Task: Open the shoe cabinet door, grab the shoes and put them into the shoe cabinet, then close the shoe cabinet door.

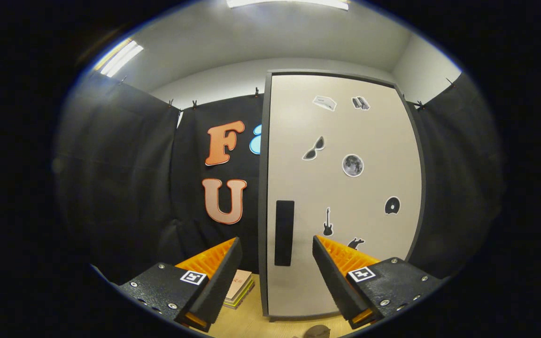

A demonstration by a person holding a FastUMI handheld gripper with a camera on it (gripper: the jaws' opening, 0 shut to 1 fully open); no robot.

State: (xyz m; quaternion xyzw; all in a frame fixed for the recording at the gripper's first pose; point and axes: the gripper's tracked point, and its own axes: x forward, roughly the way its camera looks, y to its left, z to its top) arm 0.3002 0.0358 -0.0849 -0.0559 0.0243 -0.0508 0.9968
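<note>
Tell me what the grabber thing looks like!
The gripper has two wedge-shaped jaws with ribbed inner faces, standing apart and open. Each sits on a dark speckled block with silver screws, and each block carries a small square black-and-white marker. Beyond them is the closed cabinet door.

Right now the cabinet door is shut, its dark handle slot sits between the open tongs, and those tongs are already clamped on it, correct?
Not quite. The gripper view shows the tongs open and holding nothing; the fingers stand apart, short of the door. The rest holds: the cabinet door is shut, and its dark handle slot sits between them, just ahead.
</note>
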